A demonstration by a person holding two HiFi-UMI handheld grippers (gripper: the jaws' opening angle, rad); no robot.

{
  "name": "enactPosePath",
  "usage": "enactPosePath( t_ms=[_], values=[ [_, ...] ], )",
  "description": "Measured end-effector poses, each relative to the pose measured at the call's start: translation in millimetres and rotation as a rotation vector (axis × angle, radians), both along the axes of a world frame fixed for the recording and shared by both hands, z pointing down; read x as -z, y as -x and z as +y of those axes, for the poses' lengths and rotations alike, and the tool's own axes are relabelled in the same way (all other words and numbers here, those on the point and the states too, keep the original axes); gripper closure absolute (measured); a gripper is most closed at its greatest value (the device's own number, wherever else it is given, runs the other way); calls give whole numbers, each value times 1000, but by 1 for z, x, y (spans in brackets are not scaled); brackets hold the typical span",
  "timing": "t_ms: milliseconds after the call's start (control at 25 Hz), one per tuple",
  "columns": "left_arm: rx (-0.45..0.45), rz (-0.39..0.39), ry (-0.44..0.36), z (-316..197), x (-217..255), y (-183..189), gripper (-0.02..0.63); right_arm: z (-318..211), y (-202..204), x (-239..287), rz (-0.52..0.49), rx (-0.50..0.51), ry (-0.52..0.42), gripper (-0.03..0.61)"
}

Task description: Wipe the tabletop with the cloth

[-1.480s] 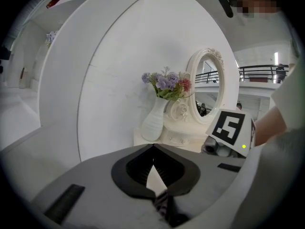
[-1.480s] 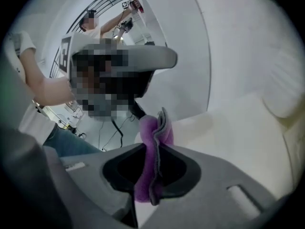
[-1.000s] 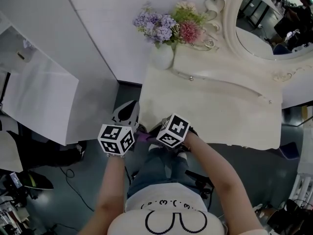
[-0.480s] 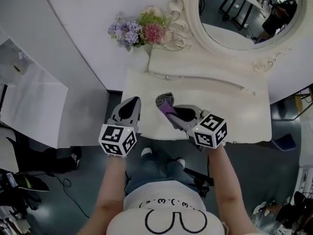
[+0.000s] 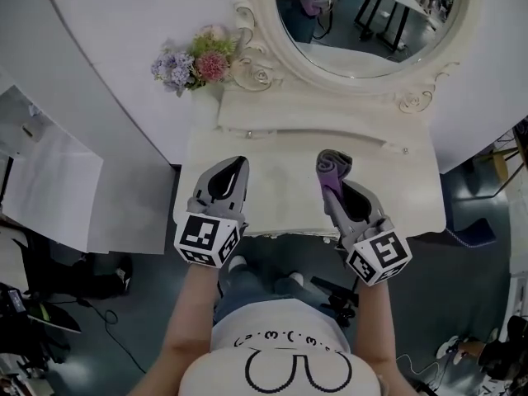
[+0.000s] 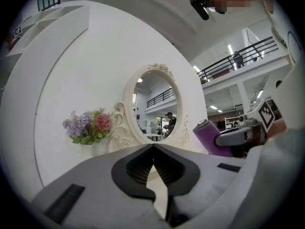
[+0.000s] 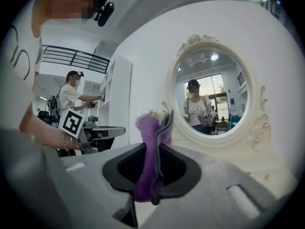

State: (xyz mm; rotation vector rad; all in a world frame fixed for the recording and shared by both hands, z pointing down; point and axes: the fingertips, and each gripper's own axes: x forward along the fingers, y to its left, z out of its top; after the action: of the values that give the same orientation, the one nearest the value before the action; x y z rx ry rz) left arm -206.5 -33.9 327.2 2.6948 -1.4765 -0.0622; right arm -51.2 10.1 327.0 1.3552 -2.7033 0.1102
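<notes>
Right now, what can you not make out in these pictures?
- Whether the cloth touches the tabletop: the head view looks from above; in the right gripper view, the jaws block it.
- Tabletop under the left gripper and right gripper: head view, they cover it.
- Mirror's top: head view, cut off by the upper edge.

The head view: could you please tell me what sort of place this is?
Probably a mock bedroom corner inside a large hall: a cream dressing table with an oval mirror and flowers stands against a white partition, while a balcony railing shows beyond it.
</notes>
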Motion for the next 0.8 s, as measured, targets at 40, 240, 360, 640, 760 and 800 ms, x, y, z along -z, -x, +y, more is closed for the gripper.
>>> enactPosePath(
  t_ms=[40,240,360,640,760,800],
  values=[
    [-6,0,-12,2,3,-9,615,3,-11,-1,15,-29,-13,508],
    [-26,-4,-32,12,6,-47,615,16,-56,-22,94,-138,-33,509],
    [-37,-10,-41,18,5,-67,615,23,-79,-27,97,-181,-42,511],
    [-25,-25,-38,31,3,-100,615,34,-113,-23,113,-194,-43,511],
    [-20,-26,-38,35,3,-109,615,36,-120,-20,119,-188,-46,510],
    [-20,-26,-39,37,3,-112,615,37,-121,-19,116,-187,-48,510]
  ],
)
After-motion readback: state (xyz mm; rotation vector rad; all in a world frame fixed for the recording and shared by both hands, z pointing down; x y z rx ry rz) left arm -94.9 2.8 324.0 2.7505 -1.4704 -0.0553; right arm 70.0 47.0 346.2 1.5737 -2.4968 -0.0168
